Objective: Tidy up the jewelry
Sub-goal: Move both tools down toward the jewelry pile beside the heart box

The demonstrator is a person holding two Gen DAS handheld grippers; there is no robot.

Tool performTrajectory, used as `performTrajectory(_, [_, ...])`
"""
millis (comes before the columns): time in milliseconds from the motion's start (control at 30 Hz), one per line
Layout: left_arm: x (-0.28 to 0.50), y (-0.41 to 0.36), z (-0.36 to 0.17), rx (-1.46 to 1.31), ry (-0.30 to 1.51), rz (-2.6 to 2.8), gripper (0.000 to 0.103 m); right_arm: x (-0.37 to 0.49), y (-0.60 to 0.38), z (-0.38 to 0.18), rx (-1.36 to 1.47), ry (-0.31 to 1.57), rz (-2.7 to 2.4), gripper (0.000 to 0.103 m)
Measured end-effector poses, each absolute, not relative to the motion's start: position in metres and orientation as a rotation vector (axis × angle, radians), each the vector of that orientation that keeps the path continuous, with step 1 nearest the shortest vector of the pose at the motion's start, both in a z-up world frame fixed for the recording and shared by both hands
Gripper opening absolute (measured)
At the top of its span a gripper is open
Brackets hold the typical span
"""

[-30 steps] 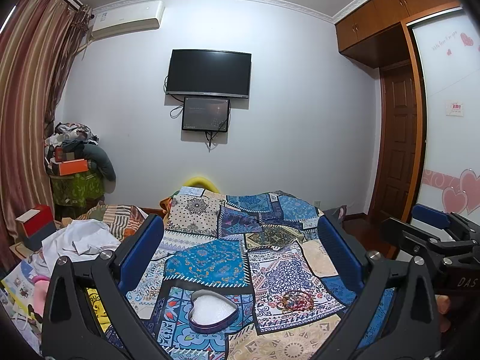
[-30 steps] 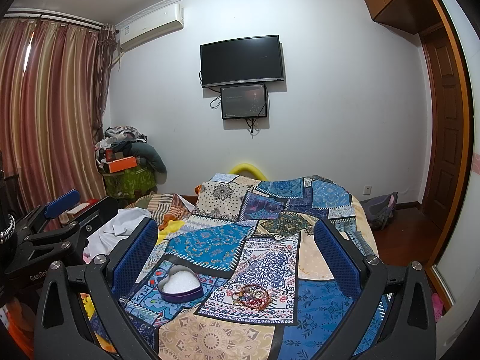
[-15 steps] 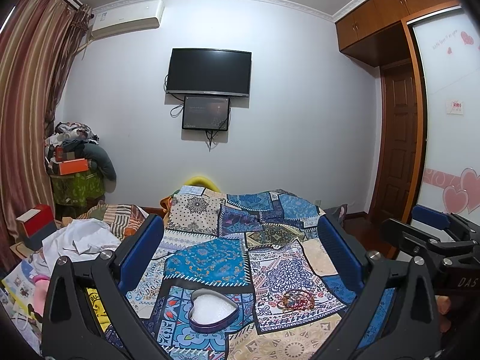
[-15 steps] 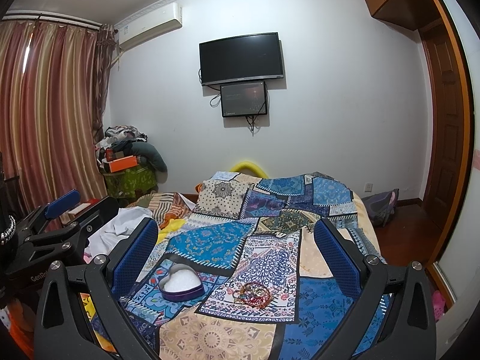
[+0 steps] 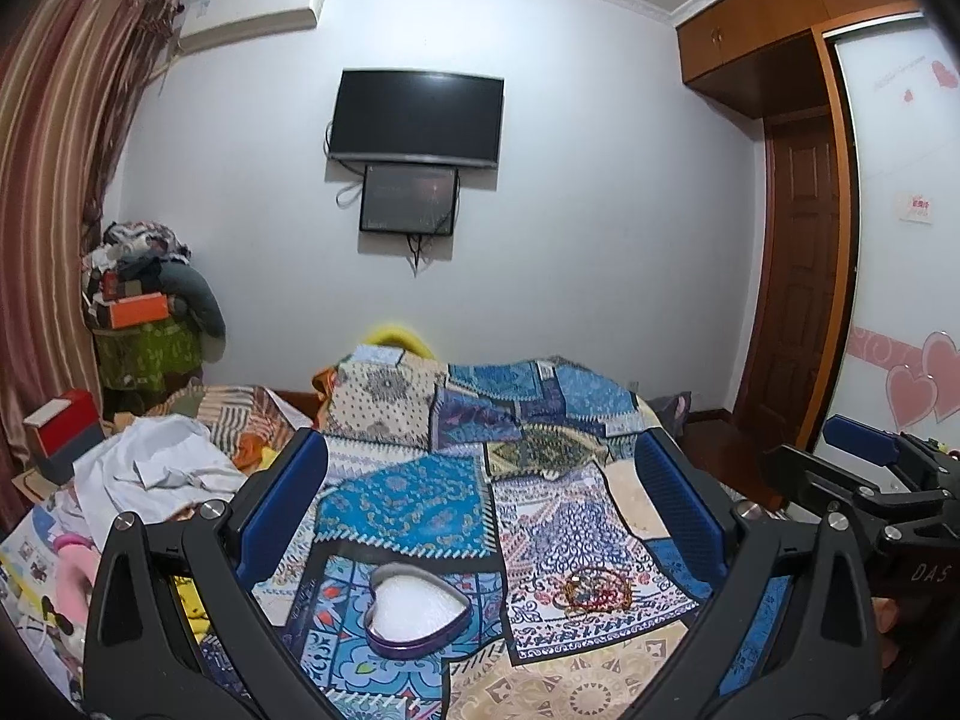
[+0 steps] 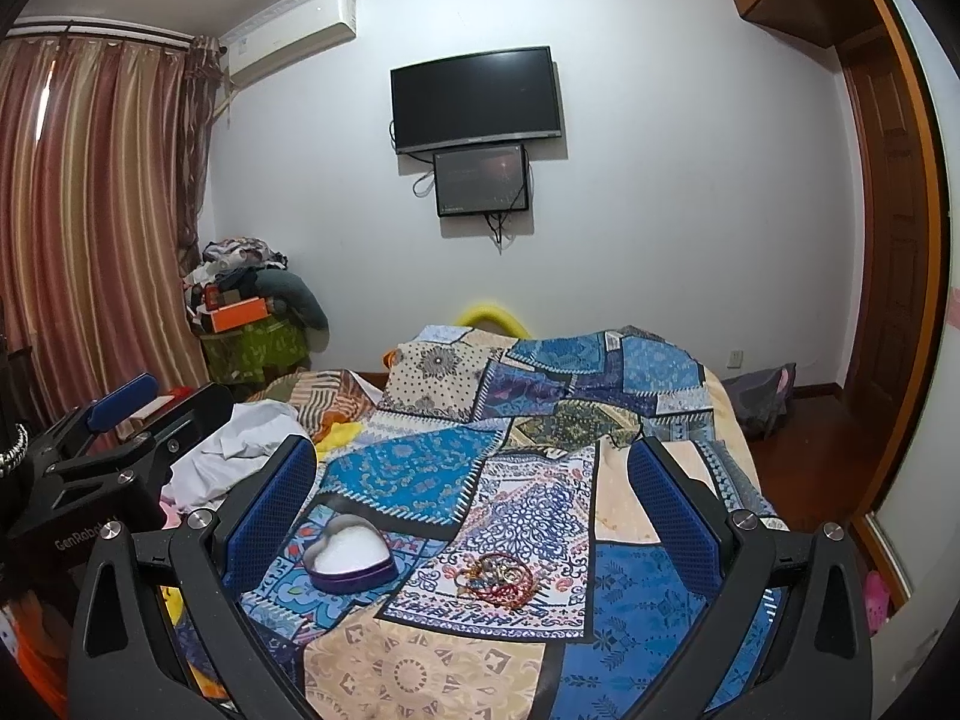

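Note:
A heart-shaped purple tin with a white lining lies open on the patchwork bedspread. To its right a small heap of bracelets and beads rests on the cloth. My left gripper hangs above the bed, open and empty, the tin and the heap below and between its blue pads. Over the same spot my right gripper is held open, nothing in it. Each gripper shows at the edge of the other's view.
White clothes and papers lie on the bed's left side. A pile of clothes and boxes stands in the far left corner by the curtain. A wooden door and wardrobe are on the right. A TV hangs on the far wall.
Both views have shifted only slightly; the right gripper's view has tipped a little, so the tin and the heap sit marginally higher in it. Nothing was taken hold of or let go.

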State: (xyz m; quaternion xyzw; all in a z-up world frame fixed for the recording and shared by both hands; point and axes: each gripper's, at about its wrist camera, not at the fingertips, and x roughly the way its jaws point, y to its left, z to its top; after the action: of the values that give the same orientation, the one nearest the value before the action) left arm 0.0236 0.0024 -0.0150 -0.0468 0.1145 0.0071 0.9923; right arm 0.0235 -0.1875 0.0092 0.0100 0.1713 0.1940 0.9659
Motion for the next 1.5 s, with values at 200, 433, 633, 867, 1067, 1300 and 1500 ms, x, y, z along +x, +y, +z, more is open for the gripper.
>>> performTrajectory(200, [0.055,0.003,-0.034,-0.101,0.321,-0.001,0.103,0.043,-0.197,-0.007,0.012,0.402,0.355,0.103])
performTrajectory(433, [0.098,-0.005,-0.072,-0.096,0.472,-0.018,0.103,0.076,-0.216,-0.042,-0.012,0.514,0.285,0.103])
performTrajectory(633, [0.126,-0.022,-0.107,-0.033,0.574,-0.033,0.103,0.097,-0.223,-0.069,-0.010,0.622,0.288,0.103])
performTrajectory(867, [0.148,-0.032,-0.142,-0.024,0.691,-0.067,0.103,0.114,-0.225,-0.096,0.009,0.710,0.336,0.098])
performTrajectory(1067, [0.157,-0.042,-0.159,-0.038,0.756,-0.152,0.089,0.124,-0.223,-0.108,0.022,0.752,0.406,0.074])
performTrajectory(1300, [0.161,-0.065,-0.175,-0.002,0.828,-0.250,0.065,0.128,-0.218,-0.116,0.048,0.791,0.487,0.052])
performTrajectory(1500, [0.160,-0.074,-0.188,0.000,0.882,-0.299,0.042,0.128,-0.215,-0.120,0.053,0.814,0.527,0.040])
